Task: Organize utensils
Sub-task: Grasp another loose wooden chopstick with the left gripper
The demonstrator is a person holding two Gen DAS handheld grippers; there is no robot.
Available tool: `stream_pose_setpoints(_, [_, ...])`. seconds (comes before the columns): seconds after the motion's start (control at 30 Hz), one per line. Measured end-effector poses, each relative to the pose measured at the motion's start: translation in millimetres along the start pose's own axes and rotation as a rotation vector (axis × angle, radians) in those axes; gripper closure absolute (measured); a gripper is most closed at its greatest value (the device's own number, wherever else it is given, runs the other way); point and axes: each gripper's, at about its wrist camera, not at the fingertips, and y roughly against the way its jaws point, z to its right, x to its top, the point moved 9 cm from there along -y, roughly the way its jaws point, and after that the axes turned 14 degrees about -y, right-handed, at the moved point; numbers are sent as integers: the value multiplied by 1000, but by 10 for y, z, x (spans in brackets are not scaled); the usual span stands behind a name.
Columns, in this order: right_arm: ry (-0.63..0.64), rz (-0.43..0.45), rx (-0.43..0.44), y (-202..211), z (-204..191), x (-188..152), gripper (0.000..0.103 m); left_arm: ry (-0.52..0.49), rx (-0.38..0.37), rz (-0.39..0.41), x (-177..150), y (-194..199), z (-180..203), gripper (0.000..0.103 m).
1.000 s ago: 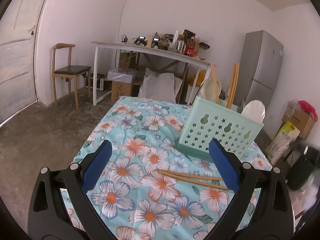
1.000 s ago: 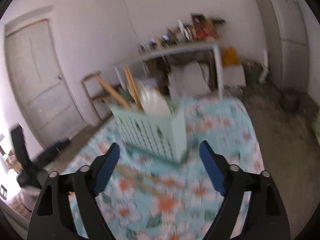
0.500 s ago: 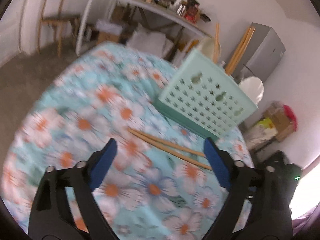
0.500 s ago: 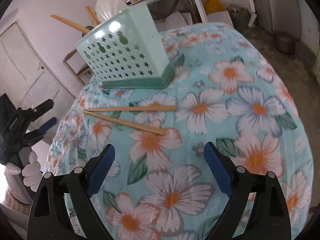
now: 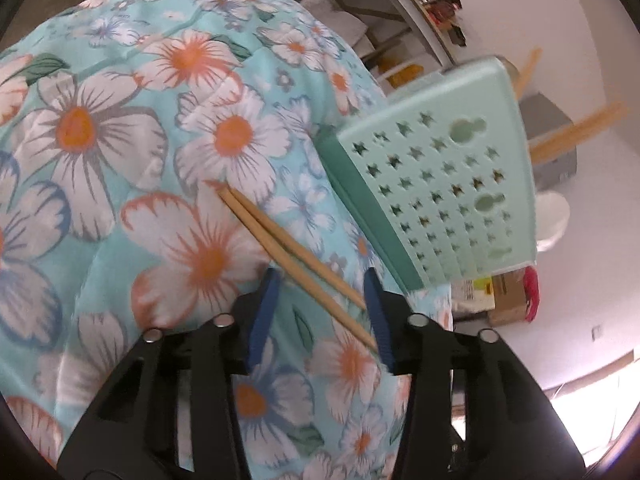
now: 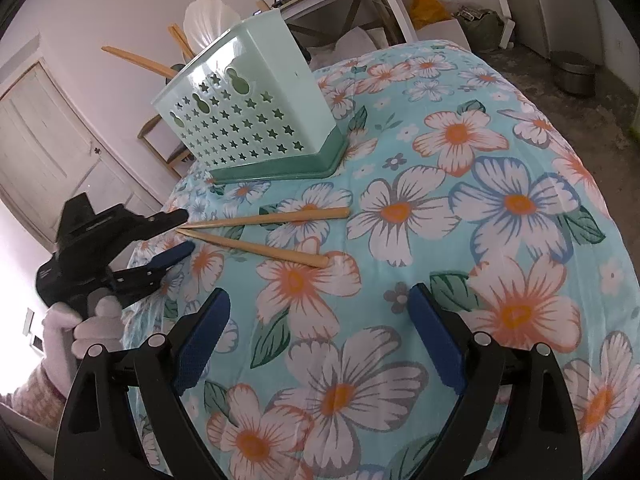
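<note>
Your left gripper (image 5: pixel 320 276) jaws have just been closing around the narrow ends of the chopsticks (image 5: pixel 280 240), which are lying between the pads without being pressed yet; your right gripper (image 6: pixel 320 308) is hanging wide open over the cloth (image 6: pixel 500 208), holding nothing. Beyond the two wooden sticks, a mint caddy (image 6: pixel 248 116) with star-shaped holes is standing upright on a darker green base, carrying more chopsticks (image 6: pixel 136 60) and a white scoop (image 6: pixel 208 20). Both loose sticks are tapering, pale tan, fanning apart toward their thick ends. Only the right wrist view is showing your gloved hand (image 6: pixel 80 320) gripping the left tool at the table's edge.
</note>
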Motion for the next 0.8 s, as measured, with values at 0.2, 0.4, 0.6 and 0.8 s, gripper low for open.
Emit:
stream_pose_setpoints(0.2, [-6,3,15,4,5,4,14,2,24,25,19,-40,-48,84])
stream_pose_setpoints(0.4, [-10,5,22,7,8,3,14,-83,54,32,-29,79,39,86])
stream_pose_setpoints(0.6, [-8,3,25,6,8,3,13,-108,46,44,-183,425,77,86])
stream_pose_setpoints(0.8, [1,2,19,-11,-12,8,11,-17,20,36,-183,485,-78,72])
